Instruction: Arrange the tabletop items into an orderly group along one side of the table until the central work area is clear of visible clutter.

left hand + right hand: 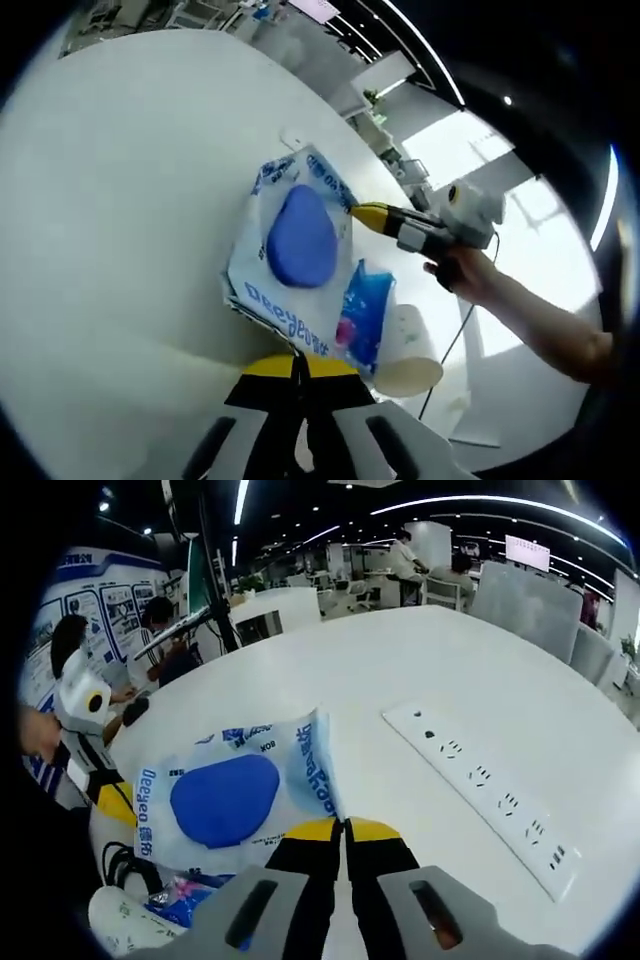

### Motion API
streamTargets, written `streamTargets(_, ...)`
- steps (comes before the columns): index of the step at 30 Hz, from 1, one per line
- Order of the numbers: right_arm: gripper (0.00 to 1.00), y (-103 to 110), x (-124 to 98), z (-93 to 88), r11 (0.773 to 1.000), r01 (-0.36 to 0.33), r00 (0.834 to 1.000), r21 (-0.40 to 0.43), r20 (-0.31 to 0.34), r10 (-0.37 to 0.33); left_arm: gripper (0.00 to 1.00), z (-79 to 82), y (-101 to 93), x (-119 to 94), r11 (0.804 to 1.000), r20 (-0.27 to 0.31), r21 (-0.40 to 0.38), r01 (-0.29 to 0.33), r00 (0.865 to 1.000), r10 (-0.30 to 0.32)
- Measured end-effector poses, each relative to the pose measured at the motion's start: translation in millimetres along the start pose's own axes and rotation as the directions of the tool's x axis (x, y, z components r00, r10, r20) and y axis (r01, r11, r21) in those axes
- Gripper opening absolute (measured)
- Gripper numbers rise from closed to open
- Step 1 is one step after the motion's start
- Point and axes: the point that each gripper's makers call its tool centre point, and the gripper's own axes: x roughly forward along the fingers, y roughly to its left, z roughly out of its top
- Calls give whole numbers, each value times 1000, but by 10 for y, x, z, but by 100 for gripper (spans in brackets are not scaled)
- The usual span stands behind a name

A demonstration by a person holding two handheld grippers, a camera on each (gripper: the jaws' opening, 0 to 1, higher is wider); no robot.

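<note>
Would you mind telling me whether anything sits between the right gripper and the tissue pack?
Nothing visible does: the right gripper, jaws together, sits right at the tissue pack's edge. The power strip lies off to the side.

My left tool (pixel 300 362) rises from the bottom of the left gripper view with its yellow-tipped jaws pressed together, no gap between them, held over the table (pixel 120 200). In the right gripper view my right tool (pixel 345 832) likewise has its two jaws closed against each other. From the left gripper view I see that right tool (pixel 366 215) reaching in from the right, yellow tip forward, gripped by my right hand (pixel 468 270), with my bare forearm (pixel 545 320) trailing back toward the right edge.
</note>
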Motion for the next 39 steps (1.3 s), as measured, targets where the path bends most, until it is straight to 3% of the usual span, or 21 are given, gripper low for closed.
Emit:
streamTargets(8, 0, -109, -241, 90, 994, 59, 996, 93, 61, -65, 0, 291, -98, -59, 999, 54, 54, 0, 999, -3)
streamTargets(16, 0, -240, -533, 8, 980, 115, 987, 165, 95, -132, 0, 524, -178, -32, 993, 71, 116, 0, 997, -8)
streamTargets(25, 0, -358, -791, -184, 948, 178, 970, 263, 112, -213, 0, 746, -282, 67, 987, 84, 163, 4, 996, -18)
streamTargets(39, 0, -442, -1098, -373, 886, 261, 929, 382, 149, -338, 0, 1116, -407, 327, 970, 93, 245, 7, 995, -30)
